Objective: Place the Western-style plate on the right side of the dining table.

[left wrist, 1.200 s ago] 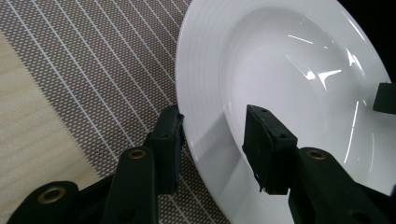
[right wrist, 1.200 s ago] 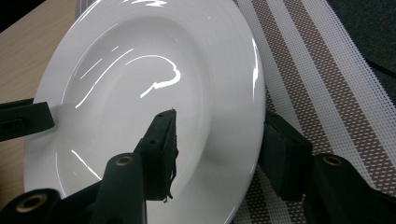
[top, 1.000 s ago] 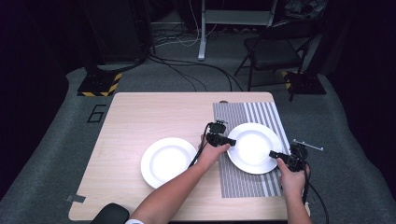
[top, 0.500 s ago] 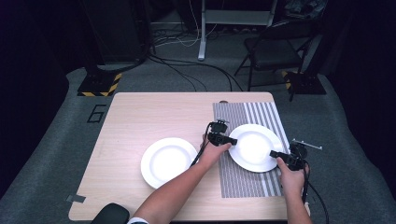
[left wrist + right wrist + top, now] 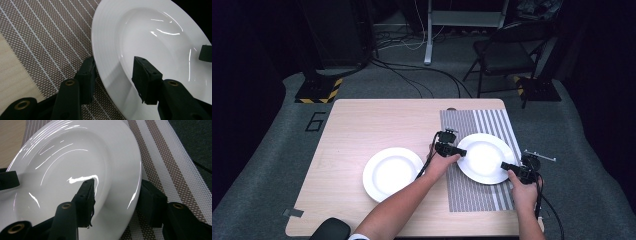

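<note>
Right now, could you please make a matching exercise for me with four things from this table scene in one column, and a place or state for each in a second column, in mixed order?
Things:
1. round white plate between the grippers
2. second round white plate
3. brown-and-white striped woven placemat
4. black folding chair

Places or states:
A. on the floor behind the table
B. on the bare light wooden tabletop
C. rim straddled by the left gripper and right gripper
D. spread at the table's right side, under one plate

Pairs: 1-C, 2-B, 3-D, 4-A
</note>
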Demonstrator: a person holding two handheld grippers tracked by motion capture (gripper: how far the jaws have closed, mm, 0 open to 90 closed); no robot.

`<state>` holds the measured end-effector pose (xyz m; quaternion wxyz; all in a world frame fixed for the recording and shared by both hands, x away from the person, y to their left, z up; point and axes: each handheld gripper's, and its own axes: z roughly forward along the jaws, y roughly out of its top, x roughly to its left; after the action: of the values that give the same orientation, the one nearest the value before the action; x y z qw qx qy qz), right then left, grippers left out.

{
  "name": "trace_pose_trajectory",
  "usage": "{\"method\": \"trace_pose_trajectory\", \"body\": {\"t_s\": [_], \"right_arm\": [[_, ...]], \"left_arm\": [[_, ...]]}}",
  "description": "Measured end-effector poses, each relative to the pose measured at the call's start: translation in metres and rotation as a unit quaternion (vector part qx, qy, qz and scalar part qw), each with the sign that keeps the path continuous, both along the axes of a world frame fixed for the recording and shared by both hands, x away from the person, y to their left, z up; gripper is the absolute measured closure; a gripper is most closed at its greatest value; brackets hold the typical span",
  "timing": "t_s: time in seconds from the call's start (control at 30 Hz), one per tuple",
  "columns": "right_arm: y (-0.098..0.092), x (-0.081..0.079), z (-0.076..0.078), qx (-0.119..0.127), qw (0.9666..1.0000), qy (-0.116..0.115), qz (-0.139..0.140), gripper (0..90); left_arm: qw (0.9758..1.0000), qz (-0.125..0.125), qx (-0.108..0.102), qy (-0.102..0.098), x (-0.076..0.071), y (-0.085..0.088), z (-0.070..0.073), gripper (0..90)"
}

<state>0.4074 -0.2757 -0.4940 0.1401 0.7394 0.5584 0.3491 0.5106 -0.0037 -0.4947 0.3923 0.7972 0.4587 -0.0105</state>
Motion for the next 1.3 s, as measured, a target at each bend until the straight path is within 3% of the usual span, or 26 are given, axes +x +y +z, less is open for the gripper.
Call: {"method": "trace_pose_trajectory", "body": {"t_s": [0.2,0.37,0.47,0.57,0.83,1.13,1.3], "right_arm": [[-0.004,-0.006,0.002,0.009,0.9999,-0.011,-0.006,47.3],[-0.012,-0.015,0.007,0.041,0.9986,-0.027,-0.019,46.4],[-0.014,-0.021,0.011,0.044,0.9982,-0.037,-0.019,45.9],[-0.012,-0.027,0.016,0.039,0.9981,-0.046,-0.011,44.9],[0.002,-0.036,0.027,0.052,0.9963,-0.066,0.014,42.5],[0.029,-0.035,0.039,0.023,0.9957,-0.078,0.045,41.6],[0.051,-0.031,0.042,0.008,0.9935,-0.079,0.081,40.8]], "left_arm": [[1.0000,0.003,-0.008,0.004,0.002,0.008,0.002,52.4],[0.9999,0.002,-0.013,0.005,0.001,0.014,0.004,51.8],[0.9999,0.004,-0.016,0.002,0.001,0.016,0.007,51.7],[0.9998,0.003,-0.021,-0.004,-0.001,0.021,0.013,51.6],[0.9994,0.008,-0.030,-0.012,-0.005,0.034,0.023,51.7],[0.9988,0.015,-0.039,-0.027,-0.014,0.057,0.039,51.4],[0.9981,0.025,-0.040,-0.039,-0.020,0.076,0.046,50.2]]}}
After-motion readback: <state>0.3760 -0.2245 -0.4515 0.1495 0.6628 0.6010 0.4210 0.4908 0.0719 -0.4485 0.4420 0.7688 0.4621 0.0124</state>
